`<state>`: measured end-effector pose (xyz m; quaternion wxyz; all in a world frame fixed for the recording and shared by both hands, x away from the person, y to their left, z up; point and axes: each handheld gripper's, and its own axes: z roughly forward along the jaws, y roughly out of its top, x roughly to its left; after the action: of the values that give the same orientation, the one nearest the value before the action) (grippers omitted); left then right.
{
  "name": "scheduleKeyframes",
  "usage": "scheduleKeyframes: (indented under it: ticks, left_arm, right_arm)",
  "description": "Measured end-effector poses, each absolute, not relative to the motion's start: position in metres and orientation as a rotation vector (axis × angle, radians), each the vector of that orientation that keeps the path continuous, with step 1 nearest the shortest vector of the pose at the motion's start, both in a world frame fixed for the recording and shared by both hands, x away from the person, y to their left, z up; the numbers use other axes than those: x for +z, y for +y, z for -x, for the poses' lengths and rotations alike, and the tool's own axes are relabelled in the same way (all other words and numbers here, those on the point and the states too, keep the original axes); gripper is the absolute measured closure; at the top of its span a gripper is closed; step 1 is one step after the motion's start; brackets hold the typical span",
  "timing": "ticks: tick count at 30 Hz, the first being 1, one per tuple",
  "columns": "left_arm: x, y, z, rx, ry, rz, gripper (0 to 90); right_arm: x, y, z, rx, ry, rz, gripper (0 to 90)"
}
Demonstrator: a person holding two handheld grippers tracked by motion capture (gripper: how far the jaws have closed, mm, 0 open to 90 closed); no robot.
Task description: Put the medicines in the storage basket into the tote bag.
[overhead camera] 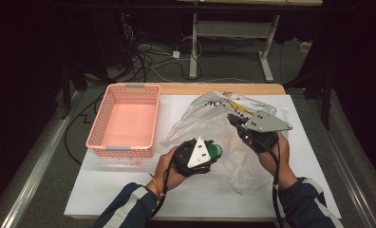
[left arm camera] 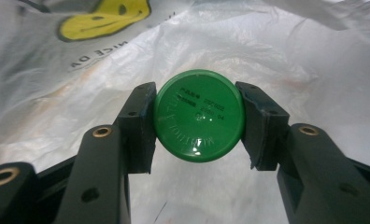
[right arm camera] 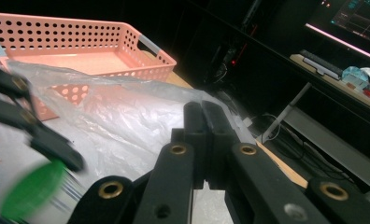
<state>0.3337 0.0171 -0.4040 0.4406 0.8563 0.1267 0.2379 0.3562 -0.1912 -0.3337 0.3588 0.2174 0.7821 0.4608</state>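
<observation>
Fingers [left arm camera: 136, 126] of the left gripper [left arm camera: 197, 123] clamp a round green lid [left arm camera: 199, 115] from both sides, near the middle of the table [overhead camera: 129, 187], just in front of a clear plastic bag [overhead camera: 210, 121]. Fingers [right arm camera: 204, 140] of the right gripper [overhead camera: 237, 122] are pressed tight together on a fold of that bag, toward the table's far right. A pink basket [overhead camera: 124, 118] sits at the far left corner.
</observation>
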Motion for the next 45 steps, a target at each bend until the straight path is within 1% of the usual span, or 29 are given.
scheduleKeyframes:
  ticks: [6,8,9,11,13,17,19,21,23,24,25,26,27,29,32,36,38,41,42,45]
  left_arm:
    - [-0.426,-0.010,-0.353,0.603,0.348,-2.178,49.9]
    - [-0.432,-0.017,-0.361,0.587,0.369,-2.189,49.9]
    - [-0.436,-0.021,-0.363,0.616,0.380,-2.195,49.9]
    - [-0.442,-0.028,-0.370,0.608,0.401,-2.193,49.9]
    - [-0.448,-0.034,-0.375,0.636,0.409,-2.218,49.8]
    - [-0.456,-0.042,-0.380,0.625,0.435,-2.244,49.7]
    - [-0.457,-0.043,-0.383,0.575,0.434,-2.251,49.5]
    - [-0.457,-0.043,-0.384,0.601,0.457,-2.226,48.5]
    - [-0.454,-0.040,-0.385,0.603,0.460,-2.215,43.2]
    - [-0.452,-0.039,-0.384,0.601,0.462,-2.201,43.0]
    - [-0.450,-0.037,-0.383,0.609,0.469,-2.192,40.3]
    - [-0.447,-0.036,-0.382,0.622,0.474,-2.187,32.5]
    - [-0.445,-0.034,-0.380,0.619,0.476,-2.173,31.6]
    - [-0.439,-0.030,-0.374,0.616,0.450,-2.177,31.4]
    - [-0.431,-0.022,-0.361,0.634,0.403,-2.180,27.9]
    - [-0.420,0.001,-0.336,0.646,0.347,-2.158,27.7]
    - [-0.413,0.017,-0.323,0.668,0.345,-2.137,24.1]
    - [-0.402,0.043,-0.304,0.704,0.349,-2.109,23.9]
    - [-0.399,0.053,-0.299,0.700,0.366,-2.092,23.9]
    - [-0.395,0.081,-0.289,0.761,0.431,-2.046,23.9]
  right_arm:
    - [-0.334,-0.193,-0.357,1.199,2.028,-0.569,90.0]
    - [-0.335,-0.192,-0.356,1.208,2.035,-0.573,90.0]
    - [-0.336,-0.192,-0.355,1.217,2.043,-0.575,90.0]
    - [-0.336,-0.189,-0.354,1.208,2.055,-0.564,90.0]
    - [-0.336,-0.189,-0.353,1.209,2.057,-0.556,90.0]
    - [-0.337,-0.189,-0.352,1.201,2.060,-0.553,90.0]
    - [-0.337,-0.190,-0.353,1.200,2.060,-0.556,90.0]
    - [-0.338,-0.190,-0.353,1.198,2.060,-0.559,90.0]
    - [-0.338,-0.191,-0.354,1.197,2.063,-0.564,90.0]
    - [-0.338,-0.191,-0.354,1.195,2.062,-0.566,90.0]
    - [-0.338,-0.191,-0.354,1.195,2.061,-0.567,90.0]
    - [-0.338,-0.191,-0.355,1.195,2.062,-0.568,90.0]
    - [-0.338,-0.192,-0.354,1.193,2.061,-0.568,90.0]
    - [-0.338,-0.193,-0.355,1.194,2.058,-0.570,90.0]
    - [-0.338,-0.193,-0.355,1.191,2.057,-0.573,90.0]
    - [-0.338,-0.195,-0.355,1.188,2.058,-0.576,90.0]
    - [-0.338,-0.196,-0.355,1.184,2.060,-0.579,90.0]
    - [-0.338,-0.197,-0.356,1.172,2.067,-0.578,90.0]
    - [-0.339,-0.197,-0.356,1.172,2.070,-0.580,90.0]
    - [-0.340,-0.196,-0.357,1.165,2.077,-0.579,90.0]
